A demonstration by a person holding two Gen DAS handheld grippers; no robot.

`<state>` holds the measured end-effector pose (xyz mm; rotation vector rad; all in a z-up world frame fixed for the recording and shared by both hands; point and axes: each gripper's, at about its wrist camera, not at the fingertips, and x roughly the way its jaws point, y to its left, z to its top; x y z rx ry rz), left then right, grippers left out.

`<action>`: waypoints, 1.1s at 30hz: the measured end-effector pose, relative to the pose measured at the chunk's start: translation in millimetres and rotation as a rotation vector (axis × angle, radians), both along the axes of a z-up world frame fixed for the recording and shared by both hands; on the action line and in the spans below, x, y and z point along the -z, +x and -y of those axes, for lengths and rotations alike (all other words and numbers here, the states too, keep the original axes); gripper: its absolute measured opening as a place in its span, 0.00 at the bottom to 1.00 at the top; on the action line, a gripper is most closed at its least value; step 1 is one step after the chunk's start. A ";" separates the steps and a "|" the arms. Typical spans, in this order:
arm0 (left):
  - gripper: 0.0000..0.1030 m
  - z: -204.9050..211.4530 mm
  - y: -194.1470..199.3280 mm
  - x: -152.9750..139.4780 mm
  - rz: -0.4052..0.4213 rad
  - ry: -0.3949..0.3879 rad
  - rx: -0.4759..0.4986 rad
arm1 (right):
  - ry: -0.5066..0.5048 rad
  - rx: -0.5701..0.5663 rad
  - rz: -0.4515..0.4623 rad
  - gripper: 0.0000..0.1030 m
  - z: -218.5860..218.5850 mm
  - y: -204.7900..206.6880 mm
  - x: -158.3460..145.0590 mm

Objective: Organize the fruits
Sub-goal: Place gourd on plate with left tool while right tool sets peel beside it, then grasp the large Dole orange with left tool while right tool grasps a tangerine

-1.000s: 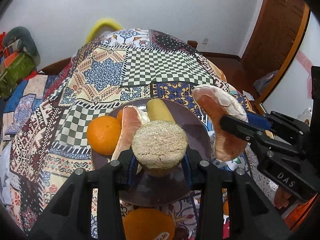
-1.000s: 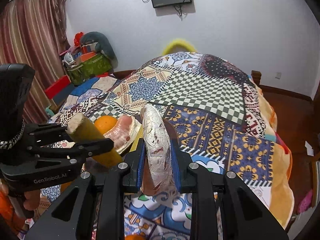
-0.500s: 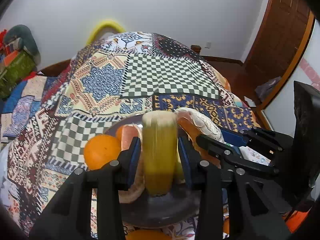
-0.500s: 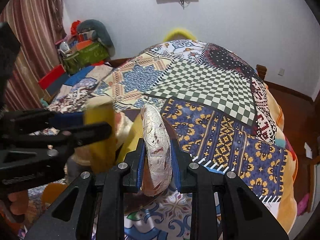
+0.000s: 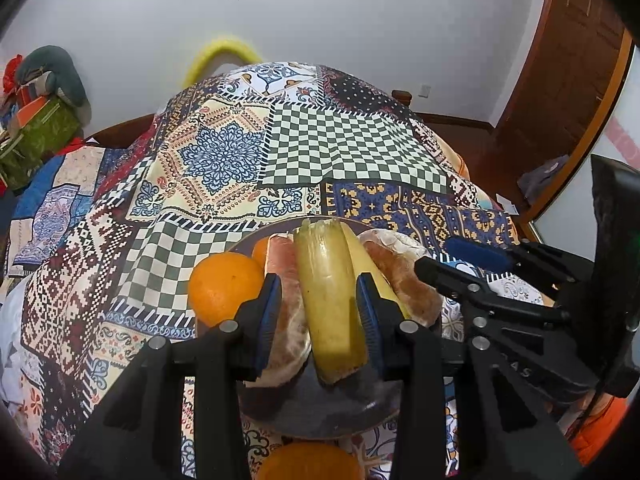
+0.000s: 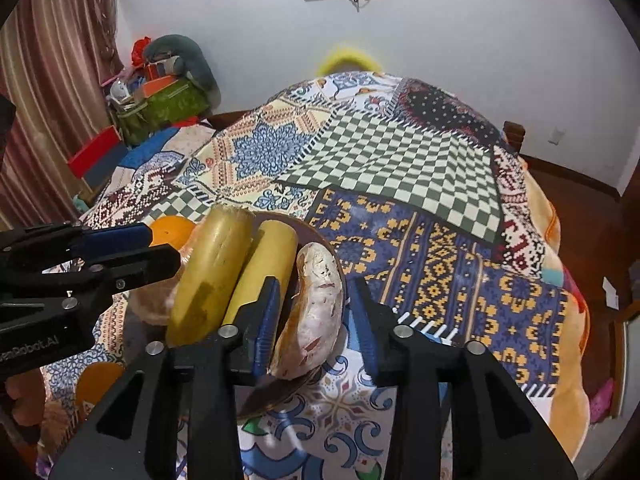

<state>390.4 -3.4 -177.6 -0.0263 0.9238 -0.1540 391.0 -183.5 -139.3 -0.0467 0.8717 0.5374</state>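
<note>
A dark round plate [image 5: 320, 412] sits on the patchwork cloth. My left gripper [image 5: 318, 312] has its jaws spread around a yellow-green banana half [image 5: 328, 304] lying on the plate beside a second banana piece [image 6: 262, 268]. A pomelo wedge [image 5: 286, 320] and an orange [image 5: 224, 286] lie to its left. My right gripper [image 6: 314, 316] stands open around another pomelo wedge [image 6: 316, 312] resting on the plate's right rim [image 6: 280, 392]. The right gripper also shows in the left wrist view [image 5: 460, 276].
A loose orange [image 5: 308, 462] lies on the cloth in front of the plate. The patchwork-covered table [image 5: 336, 152] stretches far behind. Bags and boxes [image 6: 160, 96] pile up at the back left; a wooden door [image 5: 568, 72] stands at the right.
The left gripper tipped the banana half down onto the plate and opened. The right gripper lowered its pomelo wedge onto the plate's right rim and opened.
</note>
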 end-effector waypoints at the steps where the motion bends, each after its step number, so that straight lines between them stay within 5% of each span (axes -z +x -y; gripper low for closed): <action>1: 0.37 -0.5 -3.4 -3.0 0.006 0.000 -0.001 | 0.000 0.002 0.007 0.35 0.6 -2.1 -3.0; 20: 0.38 -20.5 -94.7 -68.7 0.130 0.007 -0.036 | 0.026 -0.003 0.171 0.44 6.1 -78.6 -75.6; 26: 0.52 -25.9 -120.6 -67.0 0.122 0.009 -0.055 | 0.035 -0.007 0.173 0.47 6.7 -98.8 -78.2; 33: 0.54 -23.8 -138.6 -42.2 0.043 0.000 -0.046 | 0.015 -0.021 0.116 0.48 11.6 -118.1 -60.8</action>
